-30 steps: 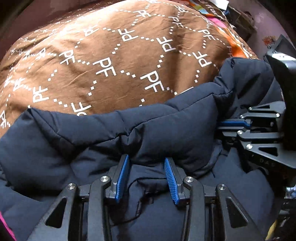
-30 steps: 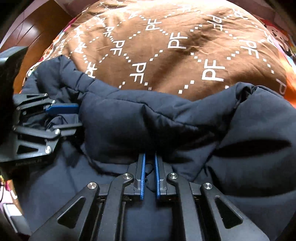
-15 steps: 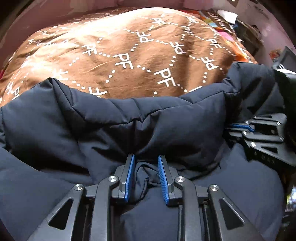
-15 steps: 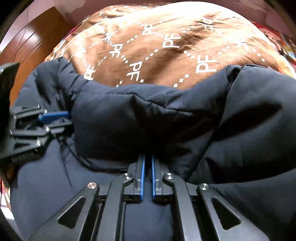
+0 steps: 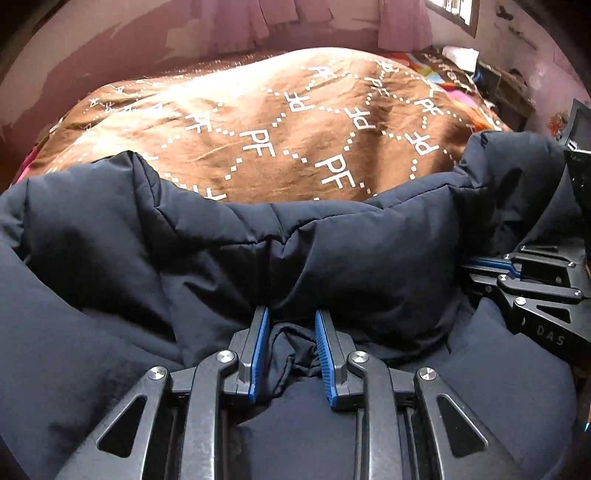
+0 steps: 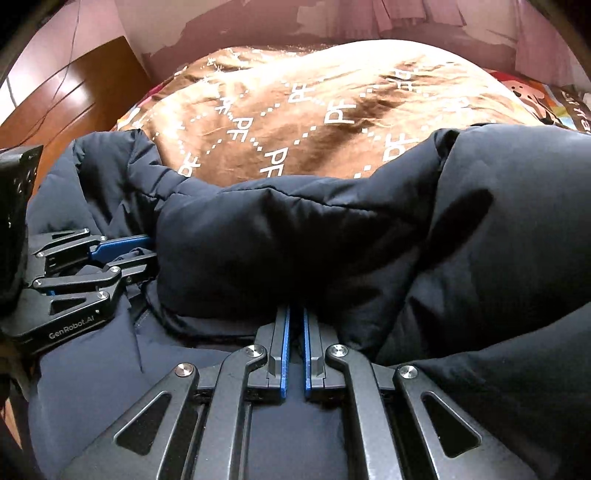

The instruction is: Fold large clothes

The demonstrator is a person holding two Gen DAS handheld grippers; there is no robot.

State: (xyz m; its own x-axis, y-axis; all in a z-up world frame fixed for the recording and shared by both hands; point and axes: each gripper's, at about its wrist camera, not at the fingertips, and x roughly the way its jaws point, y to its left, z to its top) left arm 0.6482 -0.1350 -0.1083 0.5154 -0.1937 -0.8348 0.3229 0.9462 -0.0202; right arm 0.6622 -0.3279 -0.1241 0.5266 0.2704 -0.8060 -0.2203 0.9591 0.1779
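Note:
A large dark navy puffer jacket (image 5: 258,258) lies bunched on a bed and fills the lower part of both views (image 6: 332,240). My left gripper (image 5: 290,325) is shut on a gathered fold of the jacket's edge, with cloth bunched between its blue pads. My right gripper (image 6: 293,321) is shut tight on the jacket's edge a short way to the right. Each gripper shows in the other's view: the right one at the right edge (image 5: 491,267), the left one at the left edge (image 6: 144,247). Both hold the jacket's near edge lifted, with a thick padded fold standing in front of the fingers.
A brown bedspread (image 5: 277,122) with a white "PF" pattern covers the bed beyond the jacket. A pink wall and curtains (image 5: 258,22) stand behind. A wooden cabinet (image 6: 74,85) is at the left. Colourful bedding and clutter (image 5: 461,74) lie at the far right.
The left gripper has closed from open onto the jacket's fold. Both grippers have lifted and tilted up with the jacket's edge, bringing the back wall into view.

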